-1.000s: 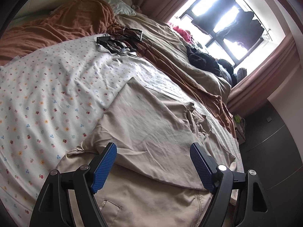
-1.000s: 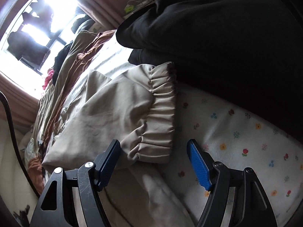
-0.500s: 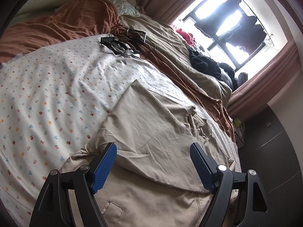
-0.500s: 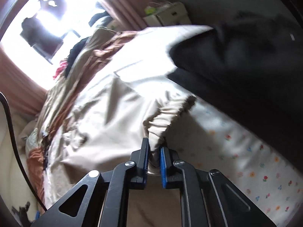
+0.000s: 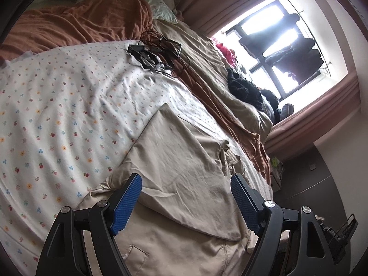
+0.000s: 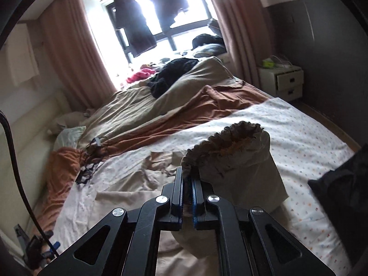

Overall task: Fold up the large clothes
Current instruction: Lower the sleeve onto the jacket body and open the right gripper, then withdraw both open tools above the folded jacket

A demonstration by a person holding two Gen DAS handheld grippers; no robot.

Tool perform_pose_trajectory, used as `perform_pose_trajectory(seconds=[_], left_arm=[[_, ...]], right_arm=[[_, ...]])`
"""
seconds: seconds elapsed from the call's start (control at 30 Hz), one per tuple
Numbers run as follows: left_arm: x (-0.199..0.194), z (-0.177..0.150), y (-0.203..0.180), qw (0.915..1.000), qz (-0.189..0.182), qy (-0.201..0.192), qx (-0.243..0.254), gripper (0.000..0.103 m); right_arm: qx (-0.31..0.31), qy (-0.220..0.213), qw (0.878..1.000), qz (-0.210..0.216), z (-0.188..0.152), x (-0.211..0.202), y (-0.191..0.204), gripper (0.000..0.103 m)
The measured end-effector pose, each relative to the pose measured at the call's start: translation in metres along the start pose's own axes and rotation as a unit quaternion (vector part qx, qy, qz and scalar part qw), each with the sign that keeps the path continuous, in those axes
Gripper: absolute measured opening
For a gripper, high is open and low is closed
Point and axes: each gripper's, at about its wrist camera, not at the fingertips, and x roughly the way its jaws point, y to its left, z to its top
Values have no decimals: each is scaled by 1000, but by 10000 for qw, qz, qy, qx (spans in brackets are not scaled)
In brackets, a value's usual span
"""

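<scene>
A large beige garment [image 5: 174,151] lies partly folded on the flowered bedsheet [image 5: 57,115]. My left gripper [image 5: 185,179] hovers open just above its near part, blue pads wide apart, nothing between them. In the right wrist view my right gripper [image 6: 187,172] is shut on the garment's gathered elastic hem [image 6: 230,138]. That end of the beige cloth [image 6: 243,168] is lifted off the sheet [image 6: 299,138] and hangs in a hump from the jaws. The rest of the garment spreads flat to the left below.
A tangle of black cables and a device [image 5: 156,55] lies on the sheet's far edge. Brown blanket [image 5: 80,23], tan duvet [image 6: 138,110] and black clothes [image 6: 172,73] fill the far side. A white nightstand [image 6: 280,80] stands by the curtain. Dark fabric [image 6: 340,188] is at right.
The right gripper closed on the gathered hem, then rose and rolled, pulling that end of the garment up off the sheet. The left gripper drifted slightly and stayed open.
</scene>
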Motion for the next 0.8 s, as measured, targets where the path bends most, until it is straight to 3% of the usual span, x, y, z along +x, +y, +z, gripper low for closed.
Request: perform_pose_trajectory(seconds=[0.23, 0.5, 0.57, 0.67, 0.73, 0.8], left_arm=[[-8, 8, 11, 9998, -50, -79, -198, 80], [-13, 13, 18, 9994, 5, -149, -319, 80], [-13, 13, 18, 9994, 34, -148, -301, 81], [-12, 12, 17, 9995, 62, -130, -285, 81], [-11, 12, 15, 9996, 80, -129, -251, 80], [-10, 11, 13, 9997, 109, -123, -184, 80]], right_arm=[[-569, 193, 9971, 462, -20, 40, 79, 5], [-391, 766, 9907, 1053, -82, 101, 119, 5], [-377, 998, 9891, 1010, -101, 116, 128, 7], [-288, 1319, 9870, 869, -134, 130, 131, 28], [215, 1291, 9854, 1087, -154, 128, 117, 64], [651, 1212, 9842, 1114, -169, 126, 105, 69]])
